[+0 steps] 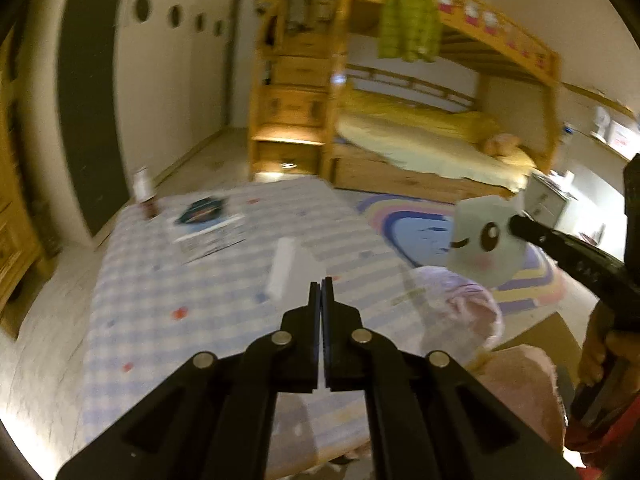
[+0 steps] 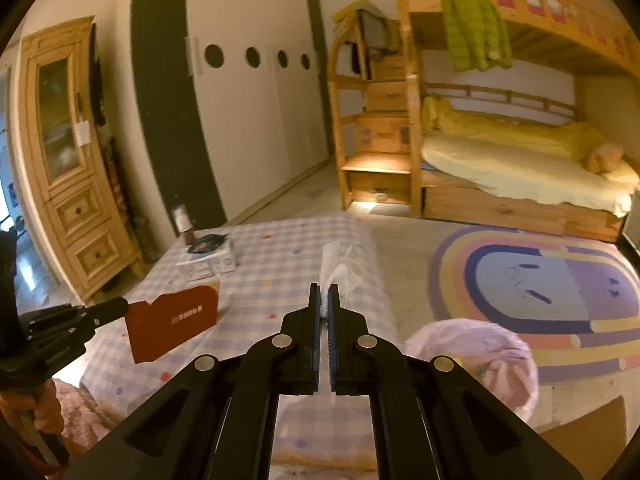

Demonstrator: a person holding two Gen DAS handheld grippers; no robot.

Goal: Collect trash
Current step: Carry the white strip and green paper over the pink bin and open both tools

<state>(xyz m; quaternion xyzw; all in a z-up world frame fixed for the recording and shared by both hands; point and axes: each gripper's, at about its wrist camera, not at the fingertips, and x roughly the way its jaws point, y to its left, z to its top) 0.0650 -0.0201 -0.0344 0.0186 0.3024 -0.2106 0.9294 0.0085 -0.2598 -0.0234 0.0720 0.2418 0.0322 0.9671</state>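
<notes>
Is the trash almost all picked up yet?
Halfway, maybe. The left gripper pinches a red card and the right gripper a pale wrapper; neither is in the pink-bagged bin yet. A white strip lies on the table. What the bin holds is unclear.

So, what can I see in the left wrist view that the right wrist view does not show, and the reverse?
Only the left wrist view shows the winking face printed on the pale wrapper held by the right claw. Only the right wrist view shows the red face of the card in the left claw. Both show the checked table, the pink-lined bin and the bunk bed.
</notes>
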